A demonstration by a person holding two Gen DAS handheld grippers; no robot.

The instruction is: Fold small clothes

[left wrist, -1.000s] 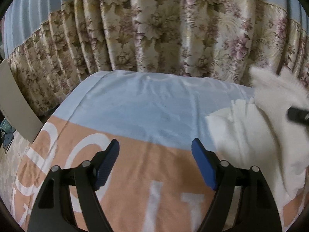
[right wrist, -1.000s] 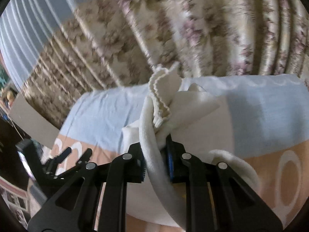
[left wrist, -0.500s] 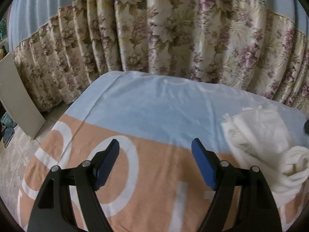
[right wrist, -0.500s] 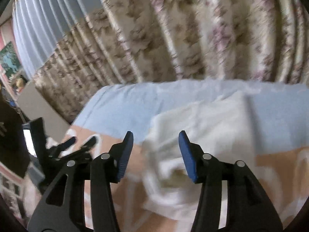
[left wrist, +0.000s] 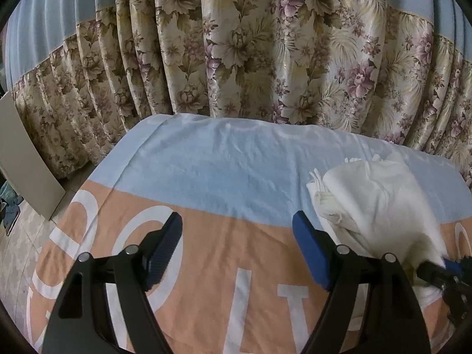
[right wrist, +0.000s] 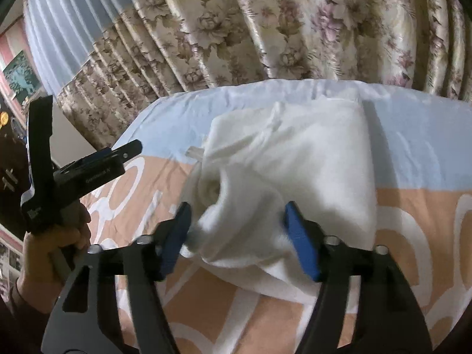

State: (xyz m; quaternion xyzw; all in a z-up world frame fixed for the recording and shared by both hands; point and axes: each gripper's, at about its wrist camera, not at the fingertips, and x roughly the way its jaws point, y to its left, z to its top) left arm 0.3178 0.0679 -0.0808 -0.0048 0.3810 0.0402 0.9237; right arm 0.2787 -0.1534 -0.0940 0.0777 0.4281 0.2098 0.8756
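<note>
Released since a second ago, the white garment [right wrist: 295, 159] now lies crumpled on the blue-and-orange towel [left wrist: 224, 177]. Both the right gripper [right wrist: 236, 230] and left gripper [left wrist: 236, 230] gape open, holding nothing. Folding seems barely begun; next, pinching an edge and spreading it flat looks necessary.

Floral curtain [left wrist: 265, 59] behind; beige board [left wrist: 26, 162] leaning left.

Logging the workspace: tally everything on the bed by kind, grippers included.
White garment: 1
Blue-and-orange towel under it: 1
Grippers, both open: 2, left gripper, right gripper
Total: 4
</note>
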